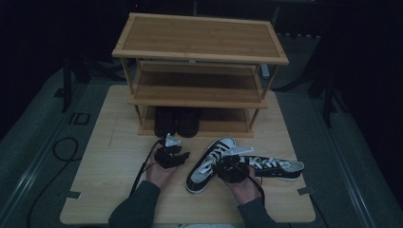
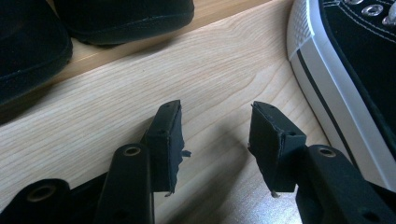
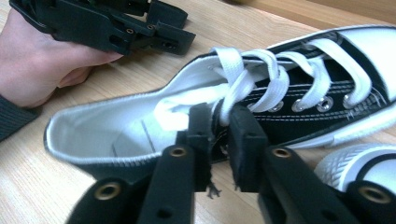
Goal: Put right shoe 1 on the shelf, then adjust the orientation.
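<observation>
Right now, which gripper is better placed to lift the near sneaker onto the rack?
Right. The right gripper is already clamped on the sneaker collar; the left gripper hangs open over bare table.

sneaker [image 3: 327, 116]: black canvas, white laces, white sole with black stripe | second sneaker [image 1: 278, 168]: same black and white | dark shoes [image 1: 177, 121]: plain black | rack [image 1: 199, 38]: brown wood | table [image 1: 109, 156]: pale wood grain

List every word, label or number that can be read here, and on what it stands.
"ID": dark letters on the grey floor left of the table.
No brand or label can be read on the sneaker that the right gripper pinches, nor on the rack.
</observation>
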`<state>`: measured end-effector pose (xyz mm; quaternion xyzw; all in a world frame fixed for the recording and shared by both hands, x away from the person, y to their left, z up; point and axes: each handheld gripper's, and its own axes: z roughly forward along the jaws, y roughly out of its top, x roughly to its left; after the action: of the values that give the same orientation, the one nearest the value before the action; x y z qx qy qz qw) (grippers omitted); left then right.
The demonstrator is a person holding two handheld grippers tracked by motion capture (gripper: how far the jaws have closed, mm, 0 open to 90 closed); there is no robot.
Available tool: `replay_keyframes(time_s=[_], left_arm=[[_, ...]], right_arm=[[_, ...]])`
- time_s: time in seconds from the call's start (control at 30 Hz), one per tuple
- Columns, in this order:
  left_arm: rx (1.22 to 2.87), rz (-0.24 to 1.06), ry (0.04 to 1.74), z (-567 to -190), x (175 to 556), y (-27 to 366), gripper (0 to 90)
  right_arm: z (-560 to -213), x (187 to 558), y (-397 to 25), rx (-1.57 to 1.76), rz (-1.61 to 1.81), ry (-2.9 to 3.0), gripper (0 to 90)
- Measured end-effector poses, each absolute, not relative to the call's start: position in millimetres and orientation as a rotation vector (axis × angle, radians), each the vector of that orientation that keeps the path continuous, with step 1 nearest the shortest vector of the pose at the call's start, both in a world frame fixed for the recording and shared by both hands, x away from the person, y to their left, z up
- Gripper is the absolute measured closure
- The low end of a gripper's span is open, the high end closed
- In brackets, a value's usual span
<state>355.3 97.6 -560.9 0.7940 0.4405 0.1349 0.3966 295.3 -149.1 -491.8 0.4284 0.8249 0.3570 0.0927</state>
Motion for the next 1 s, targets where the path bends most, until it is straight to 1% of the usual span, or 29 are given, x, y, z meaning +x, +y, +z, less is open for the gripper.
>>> replay_keyframes(time_s=[0.17,0.43,0.53,0.7,1.0], left_arm=[[2.012,0.345,1.116,-561.0,355.1,97.4,54.5],[2.012,0.345,1.117,-561.0,355.0,97.6,54.5],[2.013,0.348,1.115,-561.0,354.8,97.2,54.4],[2.014,0.349,1.115,-561.0,354.7,97.1,54.2],[2.017,0.353,1.114,-560.9,353.7,96.5,54.0]], right_arm=[[-486.9,292.5,-156.3,1.285,1.022,2.411,86.0],[-481.3,293.5,-175.7,1.273,0.993,2.422,86.3],[-480.2,294.3,-174.8,1.253,0.973,2.439,85.2],[-480.3,292.5,-168.9,1.227,0.932,2.429,80.3],[-488.4,295.0,-156.2,1.279,0.788,2.413,74.6]])
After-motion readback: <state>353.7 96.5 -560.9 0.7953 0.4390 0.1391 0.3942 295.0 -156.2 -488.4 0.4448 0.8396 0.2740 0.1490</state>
